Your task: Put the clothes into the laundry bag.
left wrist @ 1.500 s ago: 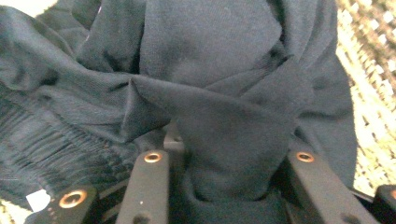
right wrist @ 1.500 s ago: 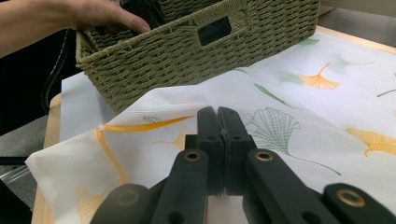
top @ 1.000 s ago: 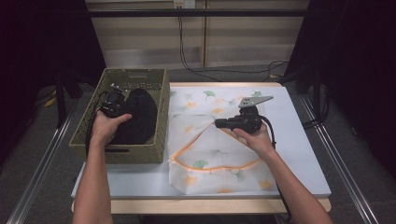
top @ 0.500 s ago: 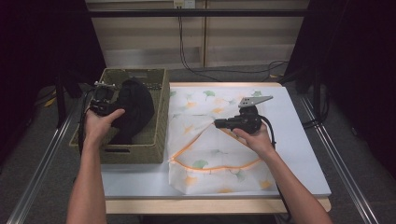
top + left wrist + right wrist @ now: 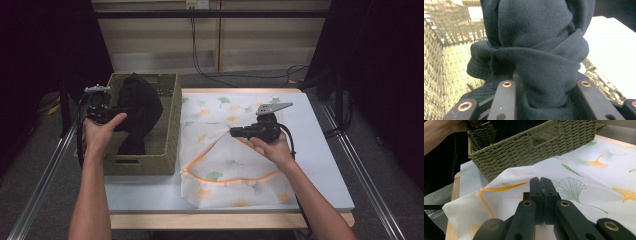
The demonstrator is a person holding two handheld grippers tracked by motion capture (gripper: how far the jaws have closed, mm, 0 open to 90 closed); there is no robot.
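Fingers, left gripper (image 5: 116, 112): clamped on dark garment (image 5: 139, 107), raised over basket (image 5: 167, 131) at left. Fingers, right gripper (image 5: 541, 192): pinched on bag (image 5: 227, 170) rim, table (image 5: 320, 150) centre. Advice: lift garment clear, hold mouth wide

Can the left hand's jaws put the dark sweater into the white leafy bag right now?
Probably yes. The left gripper is clamped on the dark sweater above the basket, and the right gripper pinches the bag edge up, leaving its mouth open beside it.
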